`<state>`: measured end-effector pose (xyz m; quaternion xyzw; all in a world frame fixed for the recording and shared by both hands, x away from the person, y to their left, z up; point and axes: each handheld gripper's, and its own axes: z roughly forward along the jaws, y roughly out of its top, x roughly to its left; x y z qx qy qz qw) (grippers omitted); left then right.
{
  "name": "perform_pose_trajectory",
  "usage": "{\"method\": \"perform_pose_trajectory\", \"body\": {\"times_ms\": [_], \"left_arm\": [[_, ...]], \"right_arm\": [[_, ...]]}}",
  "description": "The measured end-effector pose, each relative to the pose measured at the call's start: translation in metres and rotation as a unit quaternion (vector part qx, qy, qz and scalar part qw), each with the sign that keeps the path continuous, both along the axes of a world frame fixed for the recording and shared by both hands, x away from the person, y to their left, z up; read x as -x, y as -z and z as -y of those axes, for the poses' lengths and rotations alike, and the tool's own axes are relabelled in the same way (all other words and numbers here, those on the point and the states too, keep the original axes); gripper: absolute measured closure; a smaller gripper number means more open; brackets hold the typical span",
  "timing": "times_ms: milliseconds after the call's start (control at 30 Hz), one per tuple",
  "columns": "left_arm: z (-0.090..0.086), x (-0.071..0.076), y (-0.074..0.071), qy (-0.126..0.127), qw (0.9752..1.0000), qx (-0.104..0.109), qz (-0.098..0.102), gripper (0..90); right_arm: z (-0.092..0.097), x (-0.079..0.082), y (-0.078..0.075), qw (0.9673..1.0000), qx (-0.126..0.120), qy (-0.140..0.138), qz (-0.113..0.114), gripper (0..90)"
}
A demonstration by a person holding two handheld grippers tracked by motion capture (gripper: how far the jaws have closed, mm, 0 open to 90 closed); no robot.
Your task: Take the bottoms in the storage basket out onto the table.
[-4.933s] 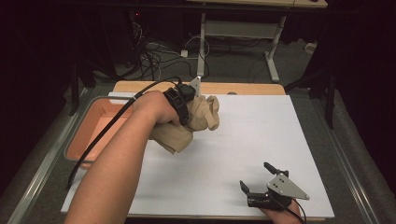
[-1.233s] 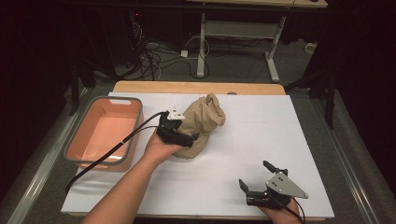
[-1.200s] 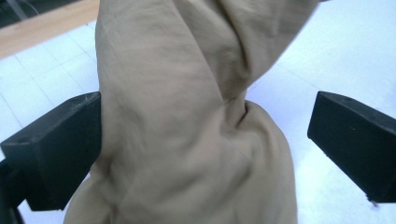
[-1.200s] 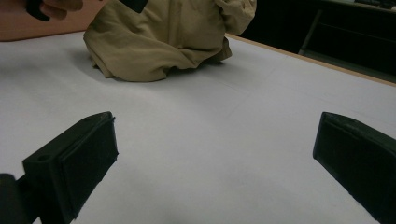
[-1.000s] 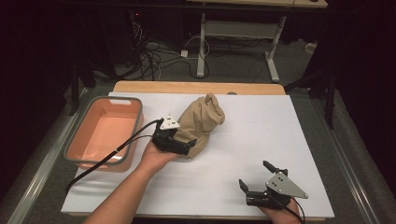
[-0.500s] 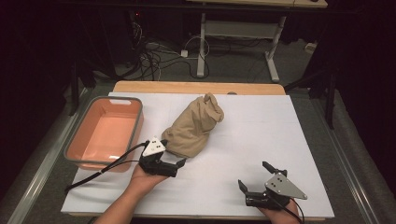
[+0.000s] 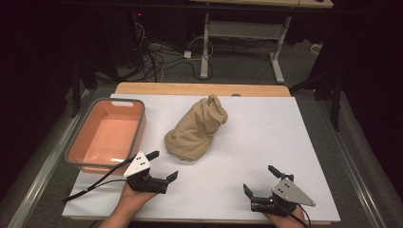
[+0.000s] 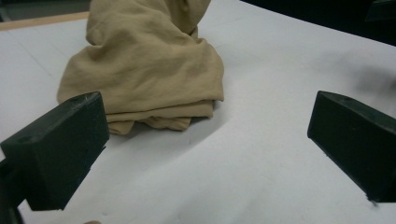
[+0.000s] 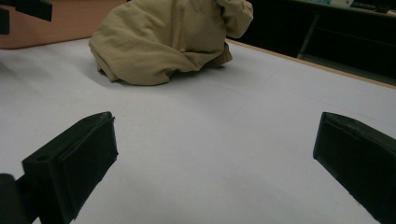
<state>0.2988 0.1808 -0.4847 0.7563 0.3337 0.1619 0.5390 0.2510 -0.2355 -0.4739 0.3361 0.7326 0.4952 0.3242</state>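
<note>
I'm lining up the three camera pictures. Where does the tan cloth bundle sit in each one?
High view: the tan cloth bundle lies mid-table, right of the orange tub.
Left gripper view: it sits at upper left, beyond the open jaws.
Right gripper view: it sits at top centre, far beyond the open jaws.
Shared landmark: the white table sheet under it.

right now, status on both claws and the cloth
Left claw open, empty, short of the tan cloth. Right claw open, empty, near table edge. Cloth bunched on the white table, beside the orange bin. Nothing in the way.
</note>
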Motion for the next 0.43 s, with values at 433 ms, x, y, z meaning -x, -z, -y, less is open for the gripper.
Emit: {"method": "perform_pose_trajectory", "body": {"times_ms": [433], "left_arm": [[-0.0011,0.0014,0.0077,0.006,1.0,0.001,0.0,0.0]], "right_arm": [[-0.0026,0.0016,0.0008,1.0,-0.003,-0.001,0.002,0.3]]}}
